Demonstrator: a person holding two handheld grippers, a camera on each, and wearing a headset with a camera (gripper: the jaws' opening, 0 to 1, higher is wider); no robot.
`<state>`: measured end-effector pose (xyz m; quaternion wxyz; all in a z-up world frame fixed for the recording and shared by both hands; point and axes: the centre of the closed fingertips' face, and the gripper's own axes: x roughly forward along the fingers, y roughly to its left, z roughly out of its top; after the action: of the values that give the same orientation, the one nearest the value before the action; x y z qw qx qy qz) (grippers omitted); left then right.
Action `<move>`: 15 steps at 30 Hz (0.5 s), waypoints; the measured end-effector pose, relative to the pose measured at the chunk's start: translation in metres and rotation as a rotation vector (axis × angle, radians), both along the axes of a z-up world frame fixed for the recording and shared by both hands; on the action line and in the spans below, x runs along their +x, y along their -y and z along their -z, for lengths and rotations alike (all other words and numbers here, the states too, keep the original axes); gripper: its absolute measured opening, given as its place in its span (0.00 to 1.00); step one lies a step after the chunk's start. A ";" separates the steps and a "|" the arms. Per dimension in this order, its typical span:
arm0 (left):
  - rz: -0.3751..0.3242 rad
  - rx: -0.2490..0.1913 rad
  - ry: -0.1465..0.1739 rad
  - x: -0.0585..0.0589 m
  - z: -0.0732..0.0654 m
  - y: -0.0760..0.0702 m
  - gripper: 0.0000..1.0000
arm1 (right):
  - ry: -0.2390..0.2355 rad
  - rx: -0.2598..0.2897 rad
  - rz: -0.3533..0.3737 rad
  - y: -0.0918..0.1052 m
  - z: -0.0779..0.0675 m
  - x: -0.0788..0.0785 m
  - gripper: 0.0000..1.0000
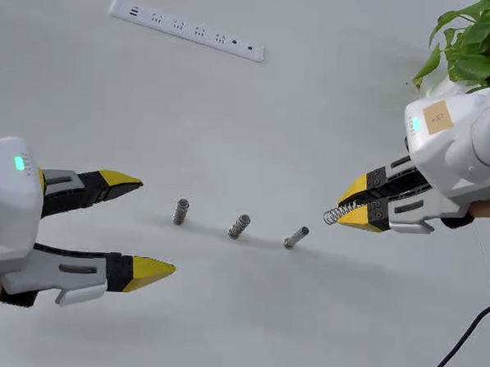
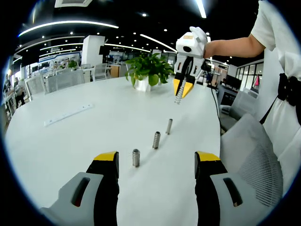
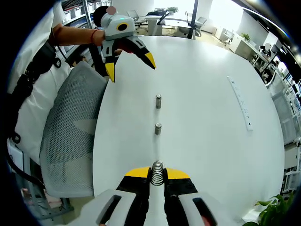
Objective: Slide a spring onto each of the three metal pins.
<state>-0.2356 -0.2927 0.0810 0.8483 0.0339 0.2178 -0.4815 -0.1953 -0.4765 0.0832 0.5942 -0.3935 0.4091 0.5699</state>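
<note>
While the right gripper [image 1: 348,210] hangs above the white table [image 1: 231,133], its yellow-tipped jaws are pressed together on a small spring [image 1: 335,214], which sticks out from the tips toward the pins. Three metal pins stand in a row on the table. The left pin [image 1: 181,211] and the middle pin [image 1: 239,226] each carry a spring already. The right pin [image 1: 296,237], the one nearest to the held spring, is bare. The left gripper [image 1: 156,225] is held near the other end of the row, its jaws spread wide apart. A power strip [image 1: 186,28] lies well behind, and a potted plant [image 1: 474,39] stands in the corner.
</note>
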 end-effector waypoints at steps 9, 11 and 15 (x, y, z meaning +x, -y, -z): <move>0.018 -0.010 -0.006 -0.001 0.007 0.002 0.75 | -0.017 -0.028 0.013 0.002 0.027 0.004 0.07; 0.020 -0.007 -0.011 -0.001 0.009 0.002 0.76 | -0.023 -0.033 0.012 0.001 0.029 0.003 0.07; 0.021 -0.011 -0.015 0.000 0.010 0.002 0.80 | -0.033 -0.042 0.013 -0.002 0.034 0.001 0.07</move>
<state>-0.2356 -0.2946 0.0707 0.8419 0.0278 0.2209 -0.4916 -0.1943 -0.4747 0.0491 0.5826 -0.3937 0.4330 0.5639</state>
